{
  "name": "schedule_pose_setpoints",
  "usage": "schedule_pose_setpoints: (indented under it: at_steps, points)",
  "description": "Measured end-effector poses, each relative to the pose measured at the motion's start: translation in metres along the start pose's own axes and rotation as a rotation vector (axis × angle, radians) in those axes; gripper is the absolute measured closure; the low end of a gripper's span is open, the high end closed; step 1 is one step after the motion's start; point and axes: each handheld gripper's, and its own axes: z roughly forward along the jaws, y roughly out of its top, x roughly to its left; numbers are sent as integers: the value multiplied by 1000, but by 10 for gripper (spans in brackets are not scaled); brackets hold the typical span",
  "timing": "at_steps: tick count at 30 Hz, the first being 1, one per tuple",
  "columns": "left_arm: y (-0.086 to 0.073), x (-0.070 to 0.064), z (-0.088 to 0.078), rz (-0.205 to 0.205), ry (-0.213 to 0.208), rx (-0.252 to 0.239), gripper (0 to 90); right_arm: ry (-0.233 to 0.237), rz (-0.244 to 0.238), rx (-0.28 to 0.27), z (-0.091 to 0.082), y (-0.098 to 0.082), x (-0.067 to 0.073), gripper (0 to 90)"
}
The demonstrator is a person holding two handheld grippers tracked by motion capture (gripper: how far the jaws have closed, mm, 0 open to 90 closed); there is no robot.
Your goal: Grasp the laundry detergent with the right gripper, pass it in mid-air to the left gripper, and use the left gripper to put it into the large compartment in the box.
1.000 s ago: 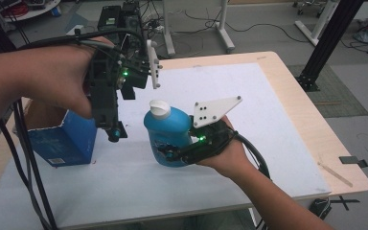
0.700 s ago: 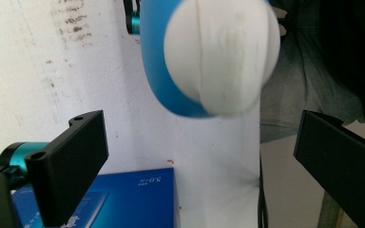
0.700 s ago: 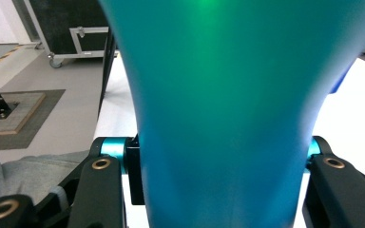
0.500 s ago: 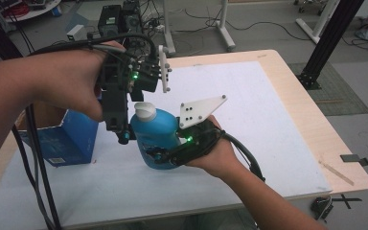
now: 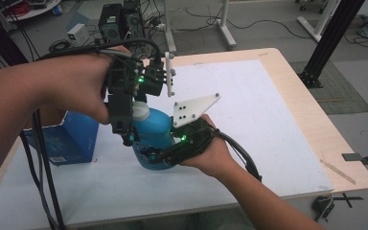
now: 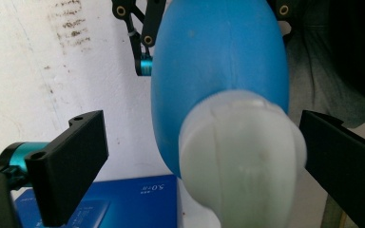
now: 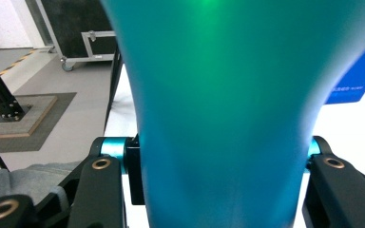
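Starting at the bottom middle of the high view, the person's right forearm comes up into frame with the right hand-held gripper (image 5: 155, 155) sitting just below centre, white three-cornered plate on top and a green light glowing on its body. It's clamped on the lower body of the blue bottle (image 5: 154, 130), and you can see that really well in the right gripper view, where the blue bottle (image 7: 223, 109) takes up the middle of the frame and both black jaws press against its sides at the bottom edge, right hand-held gripper (image 7: 223, 190) squeezed tight on it. The bottle is held above the white surface (image 5: 268, 120), tipped a bit to the upper left, roughly in the centre of the high view.

A little further up and left, the left hand-held gripper (image 5: 129, 136) comes down from the person's left hand, right at the bottle's white cap (image 5: 140, 112). In the left gripper view the white cap (image 6: 240, 156) sits between the two black jaws, left hand-held gripper (image 6: 204, 161) spread apart around it: there's a clear gap on the left side, and the right jaw is right at the cap's edge, can't tell if it's actually touching.

Behind that, at the left of the high view, a blue box (image 5: 74, 139) sits on the surface. Its top also peeks in at the bottom of the left gripper view (image 6: 123, 202).
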Motion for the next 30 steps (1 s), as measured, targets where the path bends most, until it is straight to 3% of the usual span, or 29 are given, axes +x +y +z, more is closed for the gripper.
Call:
schedule_pose_setpoints:
  at_steps: [30]
  points:
    - [9, -4, 15, 18, 47, 31, 41, 24, 22, -18, 6, 4, 0, 460]
